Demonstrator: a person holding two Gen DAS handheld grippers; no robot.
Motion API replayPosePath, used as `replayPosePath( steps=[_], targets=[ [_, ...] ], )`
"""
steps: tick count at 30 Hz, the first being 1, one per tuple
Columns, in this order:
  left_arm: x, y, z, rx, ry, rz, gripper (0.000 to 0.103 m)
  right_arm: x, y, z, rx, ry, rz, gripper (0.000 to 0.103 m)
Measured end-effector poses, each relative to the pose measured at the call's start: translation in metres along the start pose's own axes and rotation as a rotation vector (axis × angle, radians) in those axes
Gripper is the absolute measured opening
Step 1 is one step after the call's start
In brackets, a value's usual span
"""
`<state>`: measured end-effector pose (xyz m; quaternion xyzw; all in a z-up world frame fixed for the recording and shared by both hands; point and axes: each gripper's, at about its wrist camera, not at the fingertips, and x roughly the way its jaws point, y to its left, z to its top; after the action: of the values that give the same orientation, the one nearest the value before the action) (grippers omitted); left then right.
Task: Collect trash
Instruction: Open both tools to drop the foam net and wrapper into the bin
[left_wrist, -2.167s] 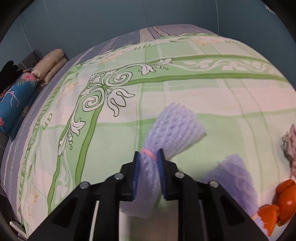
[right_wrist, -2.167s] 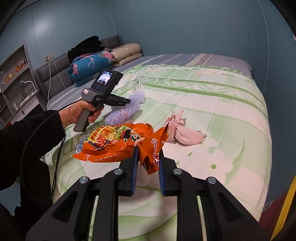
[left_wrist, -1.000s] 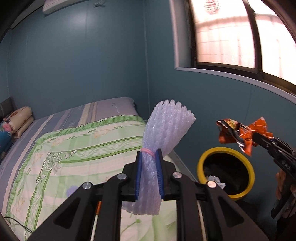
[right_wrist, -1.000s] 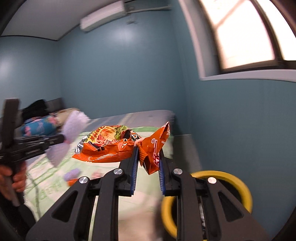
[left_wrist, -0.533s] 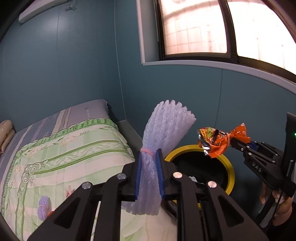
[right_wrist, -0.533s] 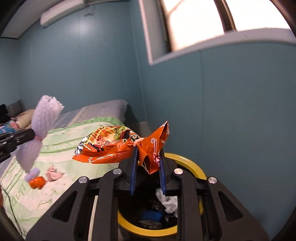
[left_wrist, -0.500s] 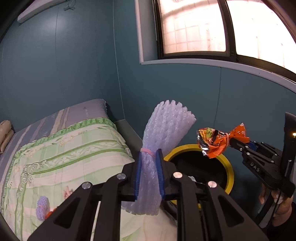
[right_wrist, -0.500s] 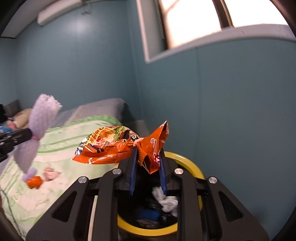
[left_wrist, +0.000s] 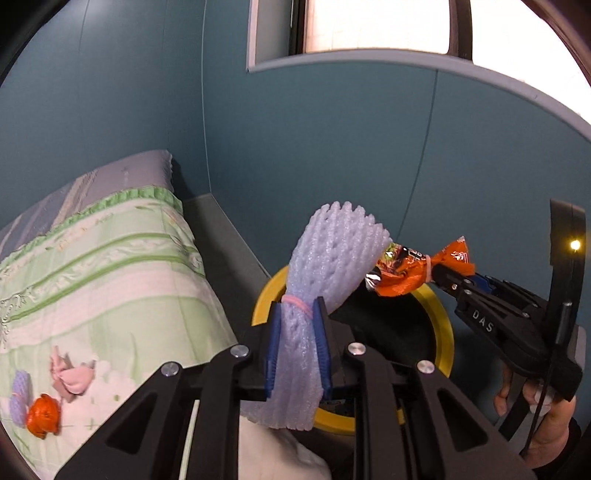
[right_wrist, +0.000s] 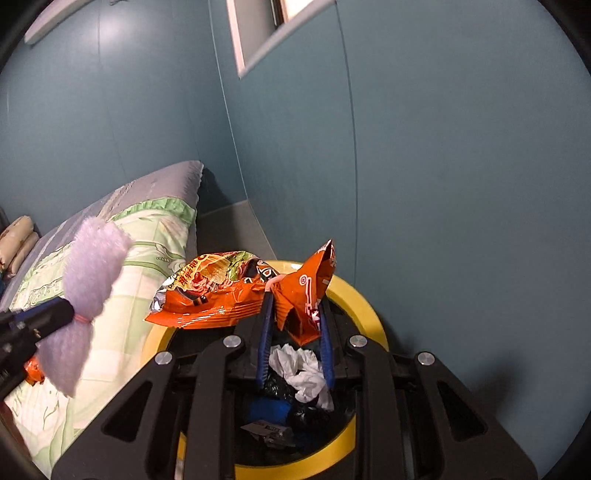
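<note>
My left gripper (left_wrist: 297, 343) is shut on a lavender foam fruit net (left_wrist: 332, 266) and holds it over the near rim of the yellow-rimmed trash bin (left_wrist: 445, 332). My right gripper (right_wrist: 295, 339) is shut on an orange snack bag (right_wrist: 221, 291), right above the open bin (right_wrist: 369, 310). The bin holds crumpled white tissue (right_wrist: 303, 373), a blue item and dark wrappers. The right gripper with the bag (left_wrist: 406, 273) shows in the left wrist view. The foam net (right_wrist: 88, 273) shows at the left of the right wrist view.
The bed with a green patterned cover (left_wrist: 92, 277) lies left of the bin. On it lie a pink cloth bundle (left_wrist: 72, 380), an orange peel (left_wrist: 42, 415) and a second lavender net (left_wrist: 18, 400). A teal wall (right_wrist: 443, 184) stands close behind the bin.
Both grippers have swung from the bed to the bin and dropped lower. The snack bag and foam net now hang above the bin opening. Both grips are unchanged.
</note>
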<state>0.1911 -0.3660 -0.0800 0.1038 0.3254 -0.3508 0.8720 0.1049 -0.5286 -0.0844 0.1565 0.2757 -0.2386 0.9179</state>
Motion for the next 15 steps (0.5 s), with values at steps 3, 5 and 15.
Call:
replayPosePath(
  steps=[3,5,15],
  targets=[
    [0.015,-0.001,-0.002,-0.008,0.024,0.002,0.019,0.008,-0.002,0.0,0.006,0.009,-0.01,0.021],
    [0.021,0.003,-0.002,-0.026,0.037,-0.004,0.019,0.014,-0.003,0.003,0.015,0.016,-0.007,0.025],
    [0.018,0.027,-0.008,-0.142,0.048,-0.026,0.065,0.01,-0.011,0.007,0.043,-0.009,-0.003,0.052]
  ],
)
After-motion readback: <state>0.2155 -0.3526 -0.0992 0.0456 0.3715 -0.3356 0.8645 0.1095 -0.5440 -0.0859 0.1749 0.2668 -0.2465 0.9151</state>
